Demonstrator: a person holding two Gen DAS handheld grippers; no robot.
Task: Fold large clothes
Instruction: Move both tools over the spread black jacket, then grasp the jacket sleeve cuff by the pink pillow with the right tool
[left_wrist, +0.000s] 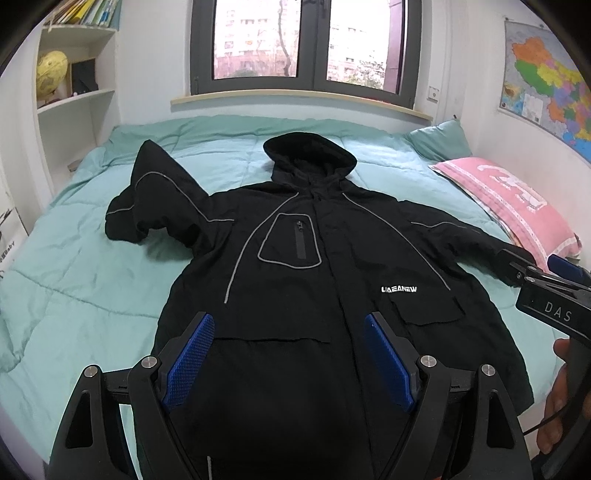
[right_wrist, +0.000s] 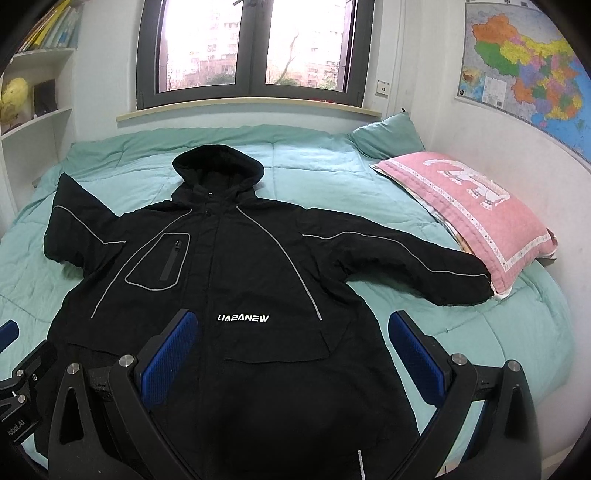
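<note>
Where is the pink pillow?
The pink pillow lies on the right side of the bed against the wall under the map, beside the black jacket, whose sleeve cuff ends right at its near edge.

Bed (right_wrist: 498, 332), mint-green quilted cover. Lying on it: one black hooded jacket (right_wrist: 240, 266), front up, hood toward the window edge, sleeves spread; one pink pillow (right_wrist: 476, 206) along the right edge; one green pillow (right_wrist: 388, 136) at the far right corner.
</note>
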